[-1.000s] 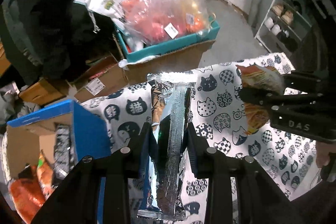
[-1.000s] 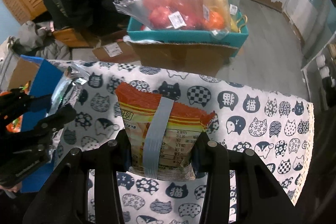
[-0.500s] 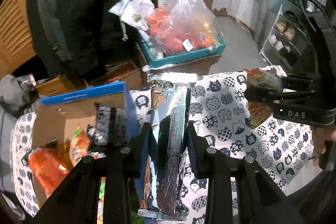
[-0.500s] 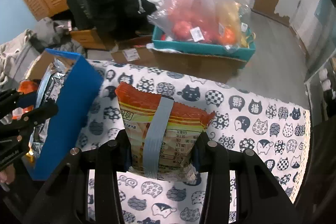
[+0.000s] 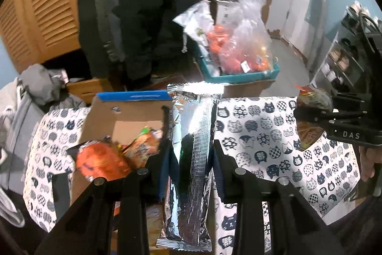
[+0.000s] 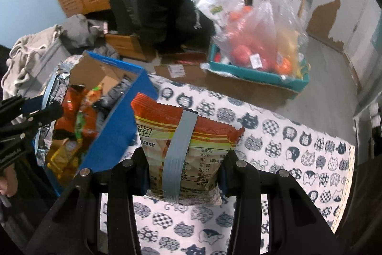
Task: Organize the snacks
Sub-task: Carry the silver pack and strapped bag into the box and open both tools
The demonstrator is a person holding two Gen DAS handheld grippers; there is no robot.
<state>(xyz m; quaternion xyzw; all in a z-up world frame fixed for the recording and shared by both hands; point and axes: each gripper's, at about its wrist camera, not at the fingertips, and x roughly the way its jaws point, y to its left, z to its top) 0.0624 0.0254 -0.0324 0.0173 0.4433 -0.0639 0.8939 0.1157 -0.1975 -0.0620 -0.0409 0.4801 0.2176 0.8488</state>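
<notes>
Cat-print cloth covers the surface (image 6: pixel 298 149), and the blue box (image 6: pixel 114 135) of snacks sits at its 9 o'clock side. My left tongs (image 5: pixel 192 157) pinch a long silver pack (image 5: pixel 193 135), hanging at the box's right edge. My right tongs (image 6: pixel 182 171) squeeze an orange snack bag (image 6: pixel 188 135) just right of the box. I think I should bring each pack over the open box, lower it in, then let go.
</notes>
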